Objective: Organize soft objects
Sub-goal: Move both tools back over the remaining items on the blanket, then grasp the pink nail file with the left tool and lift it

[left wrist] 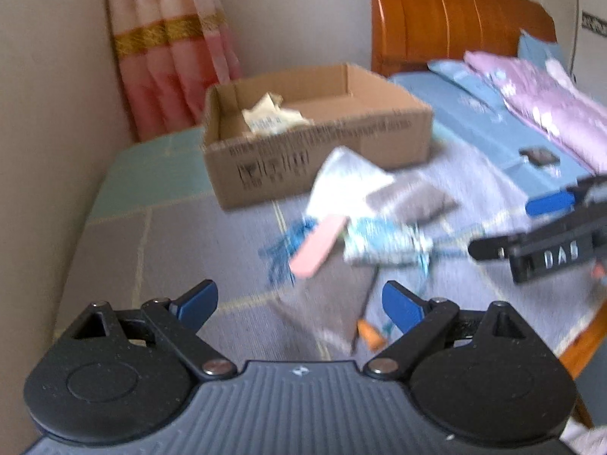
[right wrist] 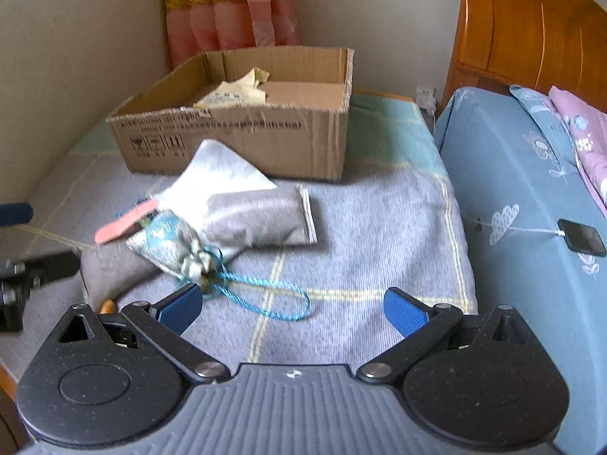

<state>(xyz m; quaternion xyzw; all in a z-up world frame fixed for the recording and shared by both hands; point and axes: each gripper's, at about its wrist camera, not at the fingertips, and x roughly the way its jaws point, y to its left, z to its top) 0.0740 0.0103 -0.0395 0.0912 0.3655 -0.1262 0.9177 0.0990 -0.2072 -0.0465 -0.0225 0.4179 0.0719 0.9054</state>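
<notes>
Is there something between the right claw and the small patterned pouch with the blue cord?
Nothing visible does. The right claw is open and empty, and the patterned pouch lies just ahead to its left on the blanket. Only the pouch's own blue cord lies between them.

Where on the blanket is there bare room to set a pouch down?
Bare blanket lies between the grey pouch and the blue bedding, and in front of the right gripper. The right half of the cardboard box floor is free. It is crowded around the patterned sachet and its blue cord.
</notes>
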